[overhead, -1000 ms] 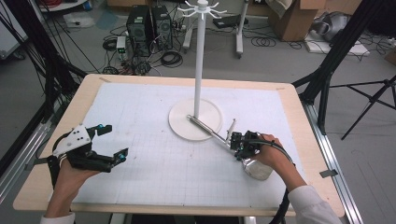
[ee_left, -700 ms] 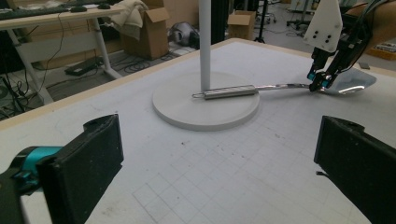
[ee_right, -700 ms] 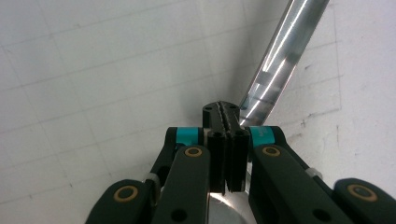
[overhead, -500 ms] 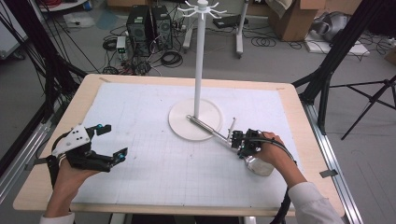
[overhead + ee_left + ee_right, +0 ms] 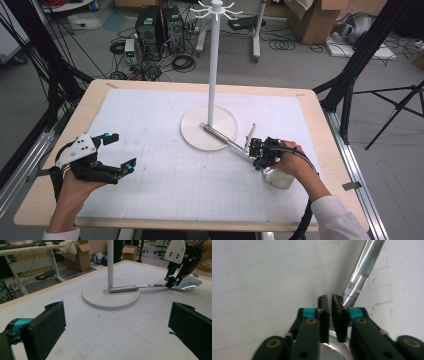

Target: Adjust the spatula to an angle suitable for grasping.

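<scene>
Presently, item by view.

High view: long polished steel ladle [image 5: 225, 140] lies flat on the white gridded worktop [image 5: 150, 115]. Its handle end rests on the round white base of the tall hook stand [image 5: 197, 135], and its bowl sits under the person's right hand. Right gripper [image 5: 257, 150] sits at the ladle's neck. Left gripper [image 5: 121, 150] idles well apart at the near left.

Left gripper view: left gripper [image 5: 118, 315] has its fingers [image 5: 47, 325] spread wide and empty. The ladle [image 5: 125, 288] shows beyond them, with the right gripper [image 5: 171, 282] tip-down on its neck.

Right gripper view: right gripper [image 5: 329, 300] has fingers [image 5: 337, 307] that have just been opening. They are parted by a slit with nothing between them; the handle [image 5: 359, 267] runs just beside the right-hand one.

Handling note, as a judgement: no grasp exists yet. Spread the fingers wider, shift across until they straddle the neck, then clench squarely. The steel looks slick and bowl-heavy, so a skewed pinch may let it swivel.
</scene>
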Demonstrator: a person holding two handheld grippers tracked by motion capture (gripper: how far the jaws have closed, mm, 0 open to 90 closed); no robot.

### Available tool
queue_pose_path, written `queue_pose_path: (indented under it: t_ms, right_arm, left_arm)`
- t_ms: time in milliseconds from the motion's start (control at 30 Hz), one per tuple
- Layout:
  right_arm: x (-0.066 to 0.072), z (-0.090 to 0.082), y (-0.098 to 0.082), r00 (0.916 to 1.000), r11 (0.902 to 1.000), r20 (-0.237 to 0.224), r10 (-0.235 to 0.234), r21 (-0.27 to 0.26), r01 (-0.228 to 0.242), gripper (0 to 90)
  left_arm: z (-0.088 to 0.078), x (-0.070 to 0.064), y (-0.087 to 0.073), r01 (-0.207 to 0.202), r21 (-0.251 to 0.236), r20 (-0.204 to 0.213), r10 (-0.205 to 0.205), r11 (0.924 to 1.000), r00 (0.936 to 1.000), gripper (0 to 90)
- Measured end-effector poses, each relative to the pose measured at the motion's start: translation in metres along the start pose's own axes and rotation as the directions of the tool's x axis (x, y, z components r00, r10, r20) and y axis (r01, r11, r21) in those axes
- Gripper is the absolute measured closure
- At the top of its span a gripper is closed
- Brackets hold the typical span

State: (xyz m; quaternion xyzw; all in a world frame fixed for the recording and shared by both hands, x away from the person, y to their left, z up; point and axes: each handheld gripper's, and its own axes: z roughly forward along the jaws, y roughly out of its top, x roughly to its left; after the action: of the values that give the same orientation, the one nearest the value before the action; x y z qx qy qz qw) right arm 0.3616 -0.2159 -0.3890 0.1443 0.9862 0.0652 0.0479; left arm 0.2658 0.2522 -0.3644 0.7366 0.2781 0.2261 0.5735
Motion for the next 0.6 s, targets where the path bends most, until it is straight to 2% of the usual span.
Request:
queue_pose_path:
  t_ms: [67,200,233,267,300,367,467,500,533,600]
  right_arm:
    - [0.000,-0.001,0.000,1.0000,0.9999,0.000,-0.007,-0.011,0.007,78.4]
    - [0.003,-0.011,-0.003,0.9999,0.9961,0.002,0.015,-0.087,-0.015,62.3]
    - [0.003,-0.011,-0.003,0.9999,0.9961,0.002,0.015,-0.087,-0.015,62.3]
    - [0.004,-0.016,-0.004,0.9989,0.9911,0.000,0.047,-0.124,-0.047,50.0]
    - [0.004,-0.019,-0.005,0.9980,0.9877,-0.005,0.063,-0.143,-0.063,45.0]
    - [0.004,-0.024,-0.007,0.9978,0.9825,-0.005,0.067,-0.174,-0.066,40.5]
    - [0.005,-0.030,-0.010,0.9973,0.9772,0.002,0.073,-0.200,-0.071,38.5]
    - [0.005,-0.032,-0.012,0.9965,0.9753,0.007,0.083,-0.206,-0.080,34.2]
    - [0.005,-0.034,-0.013,0.9954,0.9729,0.009,0.096,-0.212,-0.092,25.8]
    - [0.004,-0.037,-0.014,0.9912,0.9619,0.012,0.132,-0.243,-0.125,13.1]
  left_arm:
    - [0.000,0.000,0.000,-0.001,0.001,0.000,0.001,1.0000,1.0000,1.7]
    - [0.000,0.000,0.001,-0.006,0.000,0.001,0.006,1.0000,1.0000,1.7]
    - [0.000,0.000,0.001,-0.006,0.000,0.001,0.006,1.0000,1.0000,1.7]
    - [0.000,0.000,0.001,-0.005,-0.002,0.000,0.005,1.0000,1.0000,1.8]
    - [0.000,0.000,0.001,-0.005,-0.002,0.000,0.005,1.0000,1.0000,1.8]
    - [0.000,0.000,0.001,-0.006,0.000,-0.001,0.006,1.0000,1.0000,1.8]
    - [0.002,0.000,0.000,-0.003,0.003,0.001,0.003,1.0000,1.0000,1.7]
    - [0.002,0.000,0.000,-0.005,0.002,0.002,0.005,1.0000,1.0000,1.8]
    - [0.002,0.000,0.000,-0.006,0.000,0.002,0.006,1.0000,1.0000,1.7]
    - [0.003,0.000,0.001,-0.007,0.001,0.001,0.007,1.0000,1.0000,1.8]
